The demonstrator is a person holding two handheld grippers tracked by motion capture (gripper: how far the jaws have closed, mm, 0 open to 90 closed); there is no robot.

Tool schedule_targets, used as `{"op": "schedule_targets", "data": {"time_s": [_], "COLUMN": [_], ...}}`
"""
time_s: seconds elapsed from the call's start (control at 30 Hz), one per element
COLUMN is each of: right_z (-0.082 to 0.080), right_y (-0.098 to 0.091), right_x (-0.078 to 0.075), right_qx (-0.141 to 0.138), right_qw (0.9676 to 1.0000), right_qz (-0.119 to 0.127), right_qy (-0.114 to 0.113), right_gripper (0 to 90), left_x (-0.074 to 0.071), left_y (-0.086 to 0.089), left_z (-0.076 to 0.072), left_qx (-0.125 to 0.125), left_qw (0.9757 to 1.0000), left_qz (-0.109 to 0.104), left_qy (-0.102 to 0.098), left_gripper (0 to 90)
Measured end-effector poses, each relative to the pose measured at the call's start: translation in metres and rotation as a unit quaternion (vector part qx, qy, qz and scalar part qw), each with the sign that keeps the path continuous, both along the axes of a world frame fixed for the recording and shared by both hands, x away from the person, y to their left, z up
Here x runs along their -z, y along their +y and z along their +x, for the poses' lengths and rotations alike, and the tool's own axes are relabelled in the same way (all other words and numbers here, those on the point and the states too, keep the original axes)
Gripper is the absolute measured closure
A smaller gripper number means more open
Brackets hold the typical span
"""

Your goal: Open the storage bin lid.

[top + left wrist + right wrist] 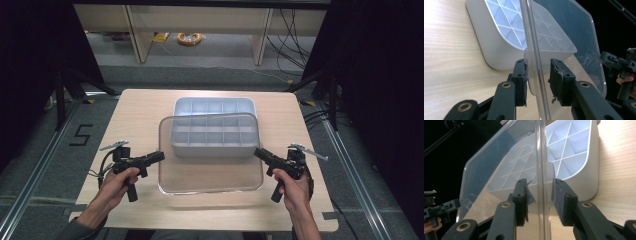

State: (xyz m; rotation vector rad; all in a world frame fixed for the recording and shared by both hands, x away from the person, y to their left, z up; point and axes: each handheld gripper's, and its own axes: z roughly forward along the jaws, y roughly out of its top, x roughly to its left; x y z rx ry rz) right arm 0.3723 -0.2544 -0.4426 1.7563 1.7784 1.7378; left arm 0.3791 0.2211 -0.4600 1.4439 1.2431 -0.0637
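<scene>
L gripper (161, 156) pinches the clear lid (210, 172) at its left edge, R gripper (257, 151) pinches the right edge; lid tilted, far side leaning on white divided tray (212, 145) mid-table (135, 110)

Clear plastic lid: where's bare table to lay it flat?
Bare wood lies left of the white divided tray, back to the table edge, and a narrower strip on its right. The near strip holds both hands. The clear plastic lid, between left gripper and right gripper, crowds the middle.
</scene>
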Motion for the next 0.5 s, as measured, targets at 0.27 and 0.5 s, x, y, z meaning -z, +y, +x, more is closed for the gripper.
{"op": "schedule_targets", "data": {"time_s": [0.27,0.5], "right_z": [-0.015,-0.034], "right_y": [0.002,0.003], "right_x": [0.003,0.012], "right_qx": [-0.001,-0.007], "right_qw": [1.0,0.9999], "right_qz": [0.0,0.004], "right_qy": [0.002,0.011], "right_gripper": [65.5,65.0], "left_x": [0.001,0.006], "left_y": [0.003,0.004], "left_z": [-0.012,-0.028], "left_qx": [0.009,0.005], "left_qw": [0.9999,0.9998], "left_qz": [0.008,0.017], "left_qy": [-0.006,-0.008], "left_gripper": [65.8,66.4]}}
